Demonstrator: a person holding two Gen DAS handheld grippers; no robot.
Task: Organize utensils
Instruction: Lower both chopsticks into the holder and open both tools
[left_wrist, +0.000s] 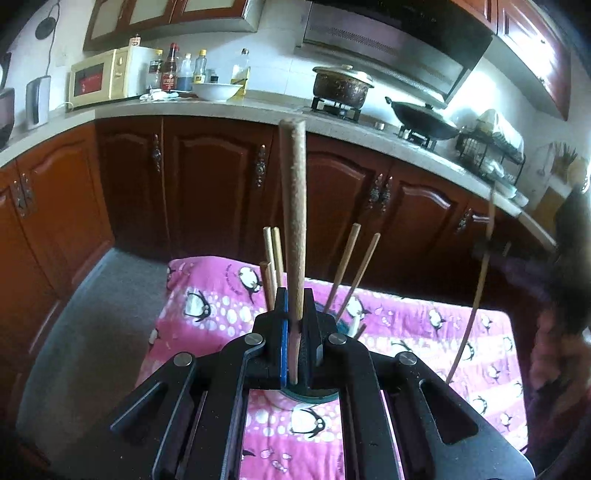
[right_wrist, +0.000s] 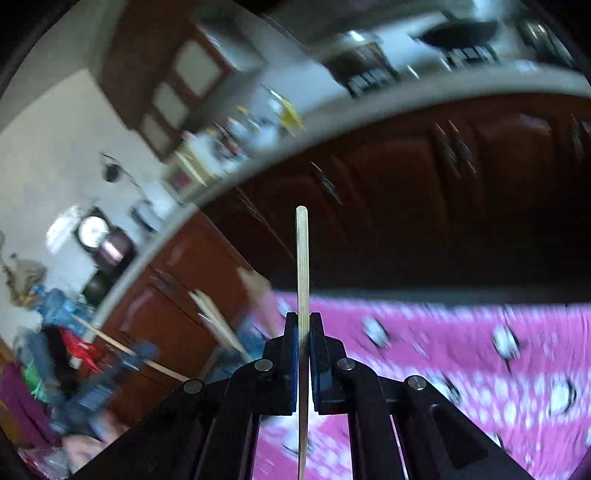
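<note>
My left gripper (left_wrist: 295, 295) is shut on a thick brown wooden handle (left_wrist: 293, 206) that stands upright above a dark round holder (left_wrist: 314, 395). Several wooden chopsticks (left_wrist: 273, 258) lean in that holder, some left and some right of the handle. My right gripper (right_wrist: 303, 321) is shut on a thin pale chopstick (right_wrist: 302, 258) that points straight ahead. The same chopstick (left_wrist: 476, 288) and the right gripper show blurred at the right of the left wrist view. The right wrist view is smeared by motion; the holder with chopsticks (right_wrist: 221, 325) shows dimly at its left.
A pink penguin-print cloth (left_wrist: 424, 332) covers the table below. Dark wooden cabinets (left_wrist: 207, 177) and a counter (left_wrist: 229, 107) stand behind, with a microwave (left_wrist: 103, 77), bottles, a white bowl (left_wrist: 216, 90), a pot (left_wrist: 341, 85), a wok (left_wrist: 424, 118) and a dish rack (left_wrist: 491, 147). Grey floor (left_wrist: 92, 325) lies left.
</note>
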